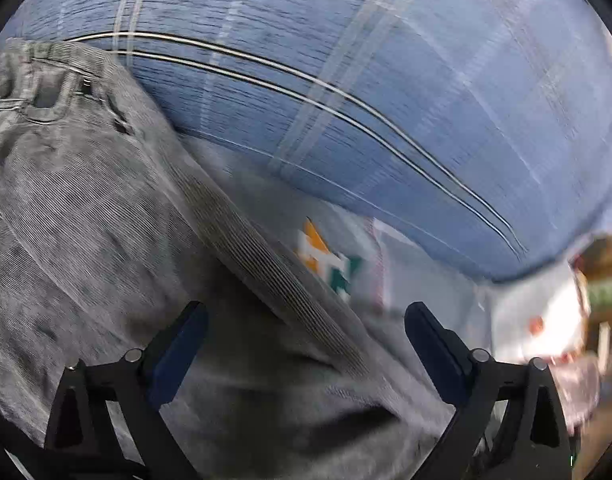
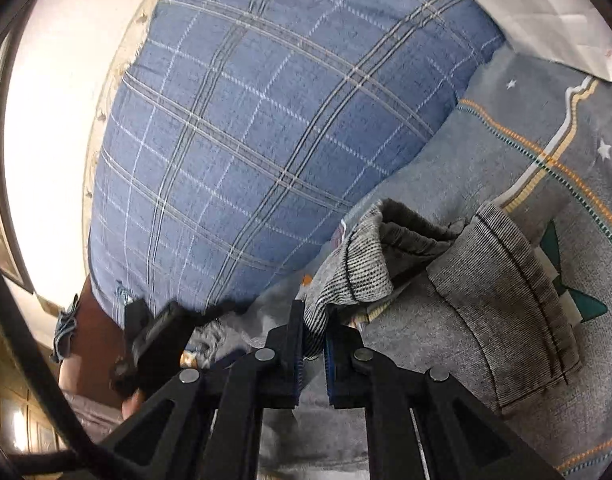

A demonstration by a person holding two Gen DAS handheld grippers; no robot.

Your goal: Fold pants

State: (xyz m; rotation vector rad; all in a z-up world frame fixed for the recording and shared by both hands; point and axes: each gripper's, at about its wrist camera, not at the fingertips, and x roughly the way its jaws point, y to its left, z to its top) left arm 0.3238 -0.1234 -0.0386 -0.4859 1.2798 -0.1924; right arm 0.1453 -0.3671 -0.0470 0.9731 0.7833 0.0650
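Grey corduroy pants (image 1: 90,200) lie on a bed, their waistband and pocket at the upper left of the left wrist view, the cloth running down between the fingers. My left gripper (image 1: 306,316) is open just above the pants, holding nothing. In the right wrist view my right gripper (image 2: 314,320) is shut on a folded edge of the pants (image 2: 357,264), lifting it off the bedsheet; the rest of the pants (image 2: 497,292) lies to the right. The other gripper (image 2: 154,340) shows at lower left.
A blue plaid quilt (image 2: 246,140) fills the far side of the bed in both views (image 1: 385,80). A grey patterned bedsheet (image 2: 545,128) lies under the pants. A white bag with an orange logo (image 2: 545,12) lies at the upper right. A white wall (image 2: 54,120) is left.
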